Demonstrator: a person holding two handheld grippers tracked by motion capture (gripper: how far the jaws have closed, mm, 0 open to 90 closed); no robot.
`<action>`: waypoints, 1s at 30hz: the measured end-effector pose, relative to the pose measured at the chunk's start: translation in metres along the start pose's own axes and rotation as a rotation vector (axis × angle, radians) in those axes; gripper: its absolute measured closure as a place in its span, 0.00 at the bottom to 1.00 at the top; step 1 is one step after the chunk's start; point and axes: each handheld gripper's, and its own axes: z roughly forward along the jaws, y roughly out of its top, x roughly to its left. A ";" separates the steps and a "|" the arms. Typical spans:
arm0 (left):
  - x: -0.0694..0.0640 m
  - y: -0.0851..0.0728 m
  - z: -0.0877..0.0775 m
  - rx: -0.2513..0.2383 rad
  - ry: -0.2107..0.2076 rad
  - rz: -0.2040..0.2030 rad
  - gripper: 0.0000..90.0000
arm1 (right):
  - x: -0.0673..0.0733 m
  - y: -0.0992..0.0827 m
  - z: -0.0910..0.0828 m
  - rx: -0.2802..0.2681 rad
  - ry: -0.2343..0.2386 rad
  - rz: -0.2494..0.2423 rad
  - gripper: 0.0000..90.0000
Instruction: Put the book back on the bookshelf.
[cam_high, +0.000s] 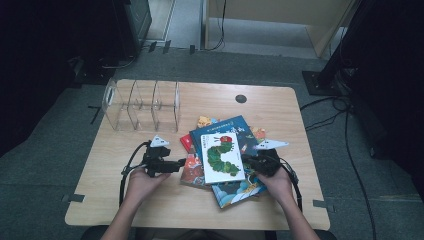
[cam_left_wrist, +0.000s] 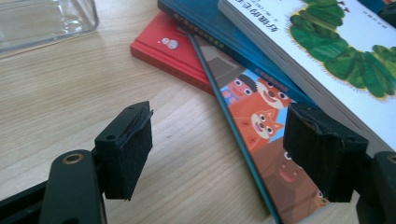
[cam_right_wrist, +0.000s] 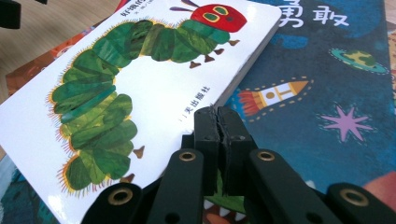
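A pile of picture books lies at the middle of the wooden table (cam_high: 105, 200). On top is a white book with a green caterpillar (cam_high: 221, 157) (cam_left_wrist: 327, 51) (cam_right_wrist: 140, 84). Under it lie a large blue book (cam_high: 235, 130) (cam_right_wrist: 327, 93), a red book (cam_high: 186, 142) (cam_left_wrist: 163, 49) and a book with orange foxes (cam_high: 192, 170) (cam_left_wrist: 257, 121). My left gripper (cam_high: 177, 165) (cam_left_wrist: 224, 135) stands open at the pile's left edge, its jaws straddling the fox book's corner without pressing on it. My right gripper (cam_high: 250, 161) (cam_right_wrist: 217, 114) is shut, pads together with nothing between them, at the caterpillar book's right edge.
A clear acrylic divider rack (cam_high: 142, 105) (cam_left_wrist: 42, 21) stands at the back left of the table. A round cable hole (cam_high: 241, 98) sits near the far edge. Bare wood lies in front of the pile and to its left.
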 end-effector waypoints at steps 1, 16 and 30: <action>-0.001 0.000 0.000 -0.001 -0.003 0.000 0.26 | 0.001 0.000 0.000 -0.001 -0.004 -0.004 0.98; -0.011 -0.001 0.004 0.010 -0.052 0.003 0.26 | 0.006 0.005 0.010 -0.009 0.014 -0.008 0.98; -0.025 0.001 0.011 0.045 -0.082 0.029 0.27 | 0.014 0.010 0.018 -0.008 0.034 -0.013 0.98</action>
